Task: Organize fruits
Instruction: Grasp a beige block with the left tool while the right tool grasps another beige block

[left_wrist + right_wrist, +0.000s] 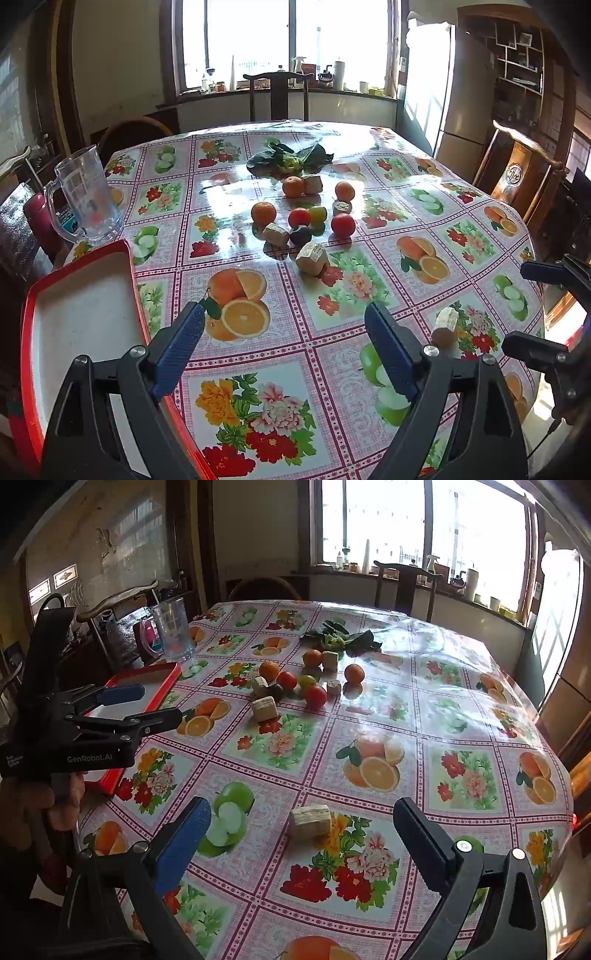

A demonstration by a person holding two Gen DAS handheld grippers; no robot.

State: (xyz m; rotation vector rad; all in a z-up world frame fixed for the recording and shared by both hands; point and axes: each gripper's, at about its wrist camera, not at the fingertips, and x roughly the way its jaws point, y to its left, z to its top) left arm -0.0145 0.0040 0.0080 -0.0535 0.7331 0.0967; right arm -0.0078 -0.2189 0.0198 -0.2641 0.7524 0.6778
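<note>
1. The worktop (332, 350) was round-edged, covered in a glossy plastic cloth printed with fruit and flower squares; glare washed out the far half.
2. The fruits sat in a loose cluster mid-worktop: three round oranges (263, 213), two smooth red tomatoes (343, 225), one small yellow-green fruit (317, 213) touching a tomato, and one dark round fruit (300, 235).
3. Pale, fibrous cut chunks (312, 258) lay among them, blocky with ridged faces. One more chunk (309, 820) lay well apart, near the front edge, between the right tool's fingers in its own view but not touched.
4. Crinkled dark leafy greens (290, 159) lay behind the cluster.
5. The tray (27, 332) was rectangular, red rim, flat white inside, at the worktop's left edge. Nothing sat in the part that showed.
6. A clear, thick-walled glass mug (86, 197) with a handle stood just behind the tray.
7. The left tool (284, 321) had its jaws wide apart and held nothing. It hovered low over the near edge, left finger over the tray rim, aimed at the cluster. Pads were blue and ribbed; body matte black.
8. The right tool (302, 819) had its jaws wide apart too and was empty, above the worktop's front edge, pointing across at the fruits.
</note>
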